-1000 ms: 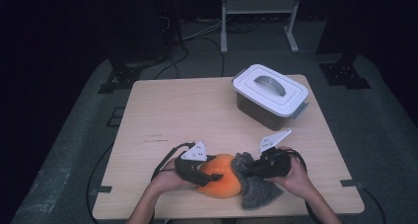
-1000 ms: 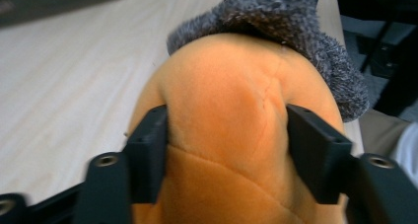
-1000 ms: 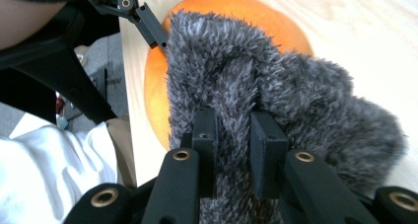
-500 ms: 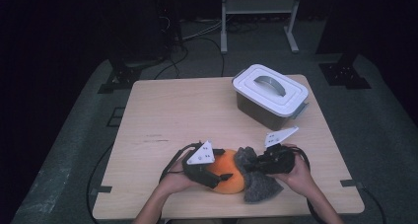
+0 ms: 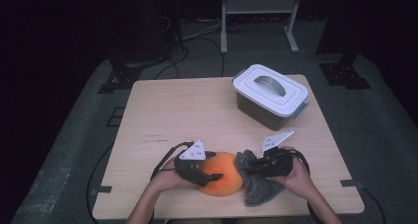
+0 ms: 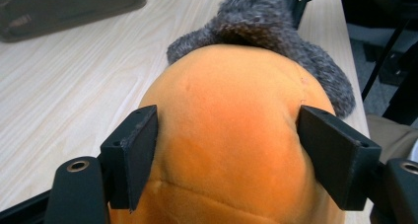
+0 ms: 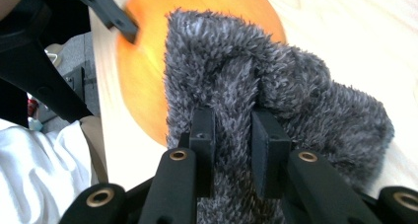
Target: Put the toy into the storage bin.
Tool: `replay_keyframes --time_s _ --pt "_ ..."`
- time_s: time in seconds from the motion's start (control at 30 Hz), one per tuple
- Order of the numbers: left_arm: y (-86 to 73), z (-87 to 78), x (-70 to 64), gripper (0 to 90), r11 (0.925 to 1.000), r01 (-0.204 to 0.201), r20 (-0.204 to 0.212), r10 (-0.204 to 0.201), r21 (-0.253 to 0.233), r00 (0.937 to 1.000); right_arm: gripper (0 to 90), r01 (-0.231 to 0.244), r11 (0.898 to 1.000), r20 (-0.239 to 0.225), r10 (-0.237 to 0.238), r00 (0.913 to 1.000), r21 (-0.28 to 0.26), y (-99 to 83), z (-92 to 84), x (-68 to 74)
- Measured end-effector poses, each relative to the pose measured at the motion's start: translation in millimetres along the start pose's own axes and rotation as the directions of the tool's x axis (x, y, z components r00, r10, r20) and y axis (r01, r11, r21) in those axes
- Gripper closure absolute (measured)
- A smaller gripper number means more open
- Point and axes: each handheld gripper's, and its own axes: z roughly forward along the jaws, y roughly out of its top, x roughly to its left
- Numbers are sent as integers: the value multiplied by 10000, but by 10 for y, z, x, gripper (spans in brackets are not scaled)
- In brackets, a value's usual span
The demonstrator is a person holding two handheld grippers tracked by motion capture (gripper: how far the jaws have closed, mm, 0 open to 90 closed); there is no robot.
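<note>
The orange plush ball lies on the wooden table, at the near edge and well apart from the lidded storage box that stands toward the far right corner. It is round and soft, with a short velvety nap, bright orange at the crown and deeper toward the sides, and a faint curved seam runs across it near the gripper in the left gripper view. Touching its side that faces away from the left hand sits a grey fuzzy cloth, shaggy and knitted-looking, bunched into folds and partly draped against the ball. The left gripper straddles the ball: its jaws have just been closing after a wider spread, and in the left gripper view the two black pads stand at the flanks of the ball, close against the plush; whether they press in cannot be told. The right gripper reaches in from the box side of the ball, and in the right gripper view its jaws are drawn nearly together, pinching a raised fold of the grey cloth between them, with the orange ball just beyond.
</note>
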Motion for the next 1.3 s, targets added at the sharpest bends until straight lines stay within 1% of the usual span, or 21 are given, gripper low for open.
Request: replay_keyframes --time_s 0.07,0.13,0.23,0.3,0.37,0.47,0.5,0.53,0.63,0.73,0.8,0.83,0.87,0.9,0.97,1.0,1.03,1.07,1.13,1.23,1.3 --pt "1 -10 -6 248 10000 -67 36 67 35 10000 741 -122 9999 -134 120 9998 -111 -7 -15 -23" --pt "2 -14 -9 244 9999 -100 85 100 20 9999 743 -51 9993 -119 46 9999 -372 30 -43 5" --pt "2 -8 -7 226 10000 -47 105 47 -2 9999 743 62 9971 -285 -84 9996 -758 97 -59 61" --pt "10 -3 4 180 10000 22 54 -22 -25 10000 743 173 9983 -312 -190 9993 -555 112 -18 82" --pt "14 20 22 113 9994 309 30 -310 159 9995 742 186 9993 -406 -200 9990 -333 94 29 82" --pt "1 48 33 120 9983 585 134 -586 63 9982 742 121 9992 -389 -136 9991 -374 83 14 66" --pt "4 46 24 165 9989 467 98 -468 87 9989 742 43 9993 -416 -58 9991 -366 79 13 59" --pt "12 42 7 253 9995 290 -9 -290 85 9996 743 34 9993 -414 -49 9991 -368 73 15 48" --pt "53 41 -39 395 9999 -73 -355 69 -106 9993 748 -99 9991 -389 83 9992 -410 67 -9 21" --pt "103 45 -68 441 9981 -358 -742 321 -493 9967 748 -158 9987 -134 151 9998 -479 58 -61 -14" --pt "137 61 -117 444 9934 -893 -1214 801 -723 9894 750 -250 9975 12 251 9997 -660 60 -110 -37" --pt "155 76 -146 445 9901 -1083 -1361 956 -892 9861 753 -302 9963 73 309 9995 -808 68 -139 -43" --pt "164 92 -161 443 9885 -1168 -1396 1027 -964 9849 753 -292 9943 98 303 9995 -1021 83 -171 -44" --pt "168 106 -167 434 9888 -1173 -1398 1038 -922 9847 753 -259 9935 143 276 9995 -1108 96 -189 -39" --pt "147 146 -161 403 9913 -1162 -1241 1079 -614 9864 753 -277 9932 199 301 9993 -1133 103 -193 -32" --pt "125 148 -146 382 9920 -1087 -1139 1009 -643 9884 753 -316 9932 108 330 9994 -1117 94 -173 -40" --pt "110 141 -125 362 9940 -859 -923 795 -676 9926 752 -342 9938 30 347 9994 -1059 81 -142 -51" --pt "101 128 -105 340 9952 -784 -770 738 -584 9943 751 -418 9946 -120 409 9991 -945 68 -111 -63" --pt "72 101 -87 337 9959 -778 -672 746 -461 9949 751 -487 9953 -339 460 9984 -837 48 -73 -77" --pt "23 70 -58 343 9969 -588 -431 566 -513 9975 750 -488 9977 -196 479 9987 -468 -4 -47 -110" --pt "10 47 -47 343 9969 -583 -302 568 -519 9979 753 -687 9972 -128 684 9976 -278 -56 -43 -159"
